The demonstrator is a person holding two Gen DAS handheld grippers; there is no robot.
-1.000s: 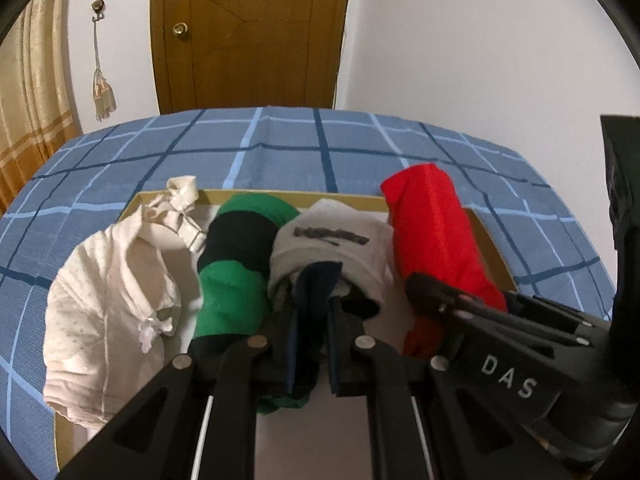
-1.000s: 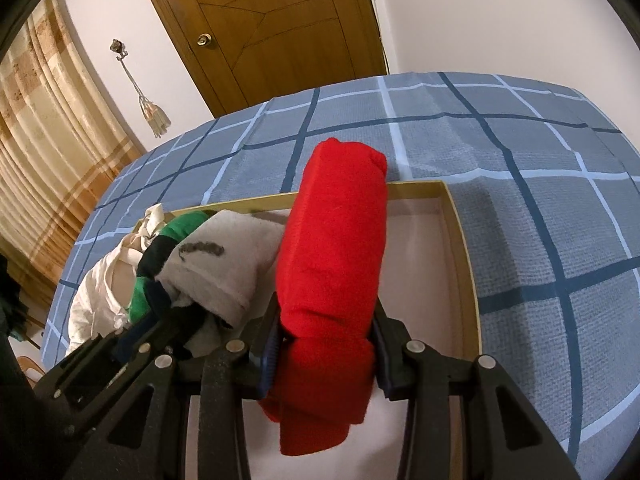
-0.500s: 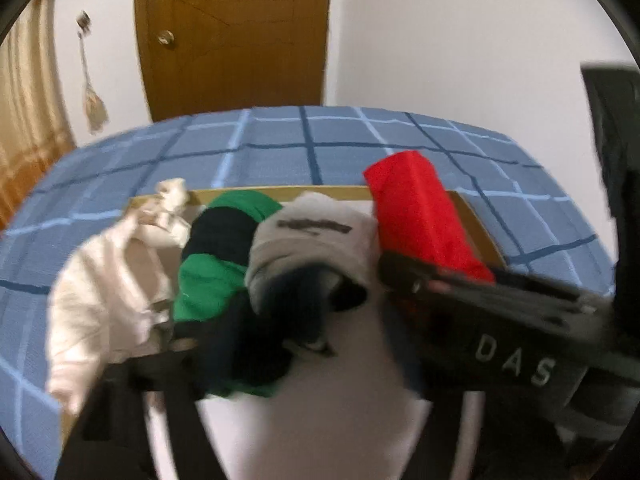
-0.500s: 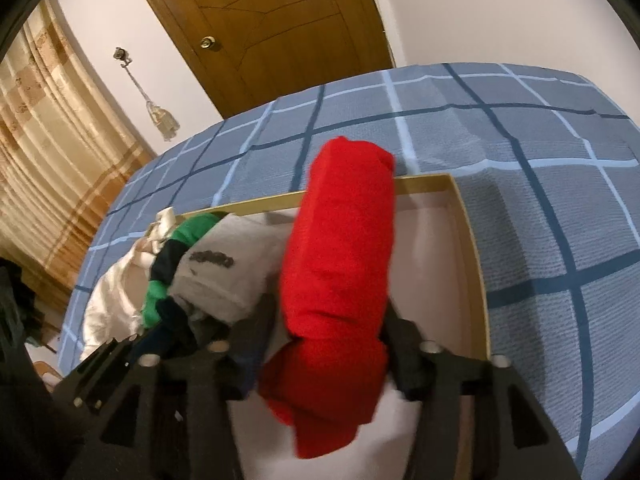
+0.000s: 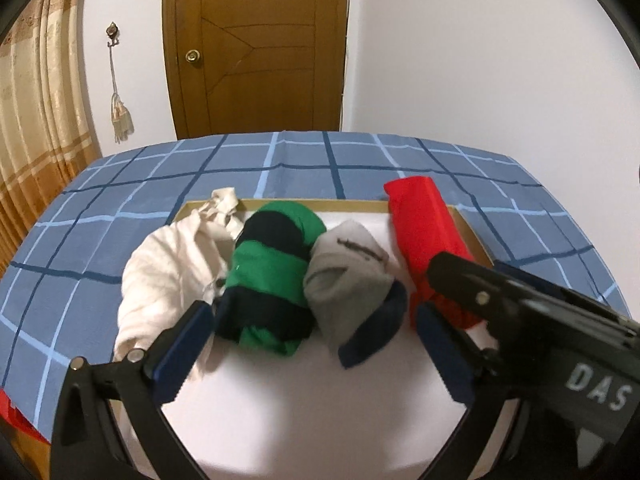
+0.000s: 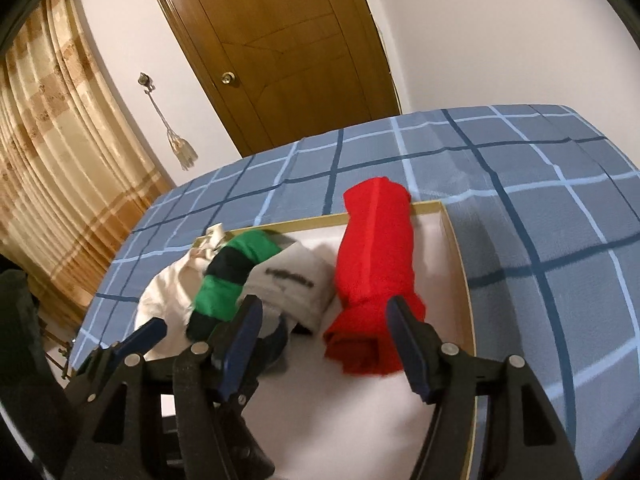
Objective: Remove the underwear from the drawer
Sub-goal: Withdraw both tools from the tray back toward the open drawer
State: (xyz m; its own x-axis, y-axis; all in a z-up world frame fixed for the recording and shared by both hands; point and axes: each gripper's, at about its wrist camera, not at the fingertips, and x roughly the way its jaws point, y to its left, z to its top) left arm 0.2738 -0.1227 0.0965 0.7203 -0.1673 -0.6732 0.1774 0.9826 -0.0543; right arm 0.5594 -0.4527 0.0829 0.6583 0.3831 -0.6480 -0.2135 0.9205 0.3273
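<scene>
A shallow drawer (image 5: 472, 232) (image 6: 460, 264) with a wooden rim lies on a blue plaid bedspread (image 5: 120, 184). In it, left to right, lie a cream garment (image 5: 172, 264), a green and navy striped roll (image 5: 268, 276), a grey roll with a navy band (image 5: 348, 280) and a red roll (image 5: 428, 240) (image 6: 376, 272). My left gripper (image 5: 316, 336) hangs just short of the striped and grey rolls, jaws wide and still opening, pads touching nothing. My right gripper (image 6: 326, 332) is opening too; the red roll's near end lies loose between its fingers.
The right gripper's black body (image 5: 520, 312) crosses the drawer's right side in the left wrist view. Beyond the bed are a wooden door (image 5: 256, 48), a white wall and a curtain (image 6: 60, 184) at left. A bit of red cloth (image 5: 8, 412) shows at the bed's near left edge.
The left gripper let go of the grey roll's navy band and the right let go of the red roll. Both opened and pulled back and up; the rolls lie in the drawer.
</scene>
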